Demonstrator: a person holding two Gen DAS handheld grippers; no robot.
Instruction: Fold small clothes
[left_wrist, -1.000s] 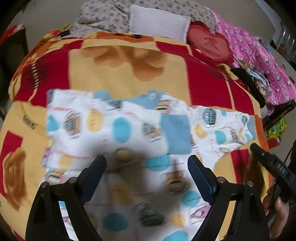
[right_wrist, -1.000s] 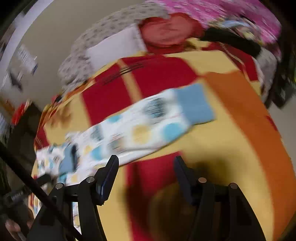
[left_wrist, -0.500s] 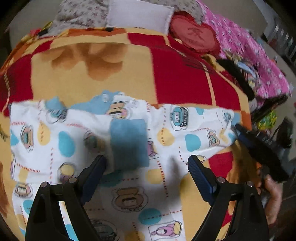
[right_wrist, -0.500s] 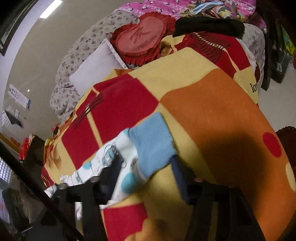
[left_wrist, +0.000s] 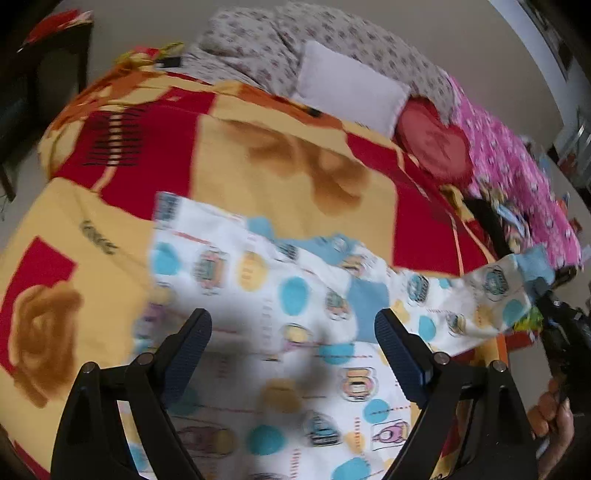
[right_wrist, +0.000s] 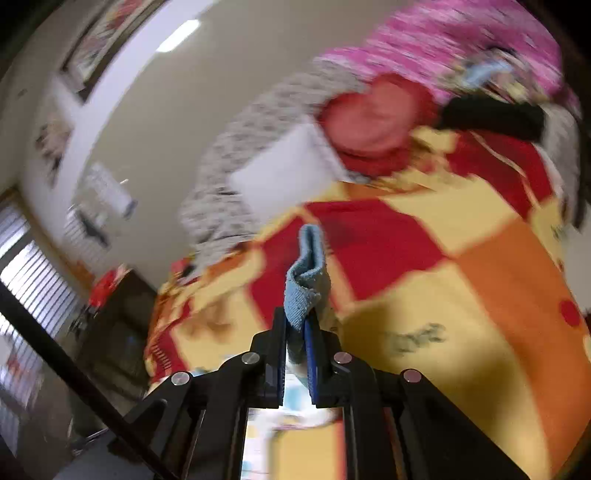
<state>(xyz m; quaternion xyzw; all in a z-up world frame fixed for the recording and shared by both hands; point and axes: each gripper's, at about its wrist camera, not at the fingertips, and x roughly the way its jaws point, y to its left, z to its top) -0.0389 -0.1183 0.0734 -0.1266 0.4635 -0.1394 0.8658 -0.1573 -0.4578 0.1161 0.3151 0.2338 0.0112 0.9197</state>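
Observation:
A small white shirt (left_wrist: 280, 321) with blue and yellow dots and cartoon prints lies on the red and yellow blanket (left_wrist: 280, 162). My left gripper (left_wrist: 293, 343) is open and empty, hovering over the shirt's body. My right gripper (right_wrist: 295, 328) is shut on the blue cuff (right_wrist: 304, 284) of the shirt's right sleeve. In the left wrist view that sleeve (left_wrist: 491, 295) is lifted off the blanket at the right, with the right gripper (left_wrist: 546, 295) at its end.
At the head of the bed lie a white pillow (left_wrist: 351, 88), a grey flowered quilt (left_wrist: 258, 48), a red heart cushion (left_wrist: 432, 144) and a pink blanket (left_wrist: 517, 177). A dark cabinet (left_wrist: 33, 92) stands at the left. The bed's edge drops off at the right.
My right gripper has closed on the blue sleeve cuff and lifted it. The sleeve now hangs raised at the right. My left gripper stayed open and shifted back over the shirt.

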